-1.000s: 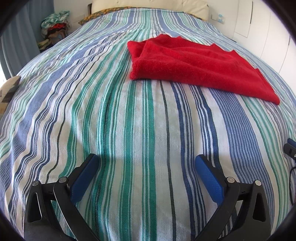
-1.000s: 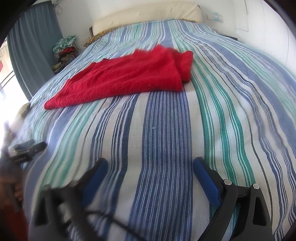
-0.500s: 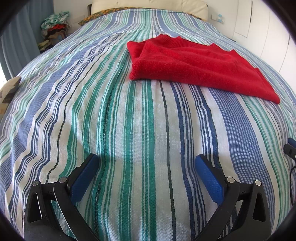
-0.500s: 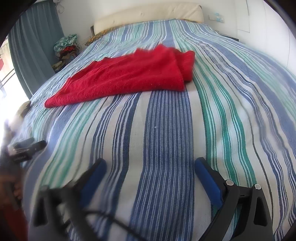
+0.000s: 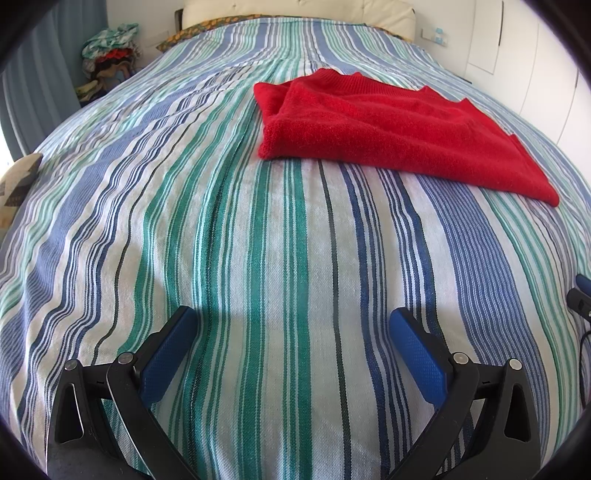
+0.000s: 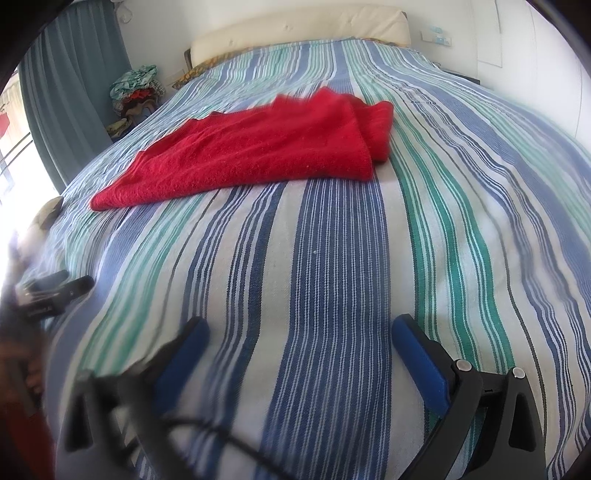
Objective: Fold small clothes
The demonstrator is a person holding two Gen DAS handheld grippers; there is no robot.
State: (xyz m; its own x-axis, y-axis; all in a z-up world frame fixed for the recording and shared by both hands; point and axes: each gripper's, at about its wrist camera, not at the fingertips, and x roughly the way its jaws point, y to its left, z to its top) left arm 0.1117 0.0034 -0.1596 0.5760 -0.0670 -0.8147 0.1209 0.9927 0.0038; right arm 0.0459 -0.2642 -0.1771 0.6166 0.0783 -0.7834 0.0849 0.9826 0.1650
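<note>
A red knitted garment (image 5: 388, 136) lies folded over and flat on the striped bedspread (image 5: 221, 221), well ahead of both grippers. My left gripper (image 5: 291, 317) is open above bare bedspread, with nothing between its blue pads. In the right wrist view the same garment (image 6: 258, 155) lies up and to the left. My right gripper (image 6: 300, 325) hangs over the bedspread (image 6: 332, 258). Its jaws are opening and nothing is between them. Neither gripper touches the garment.
A pile of clothes (image 5: 110, 48) sits beside the bed at the far left, near a grey-blue curtain (image 6: 74, 92). A cream headboard (image 5: 295, 11) stands at the far end, and white cupboard doors (image 5: 535, 74) line the right side. The left gripper's body (image 6: 55, 291) shows at the left edge.
The right gripper's jaws have spread slightly wider. The left gripper and the red garment have not moved.
</note>
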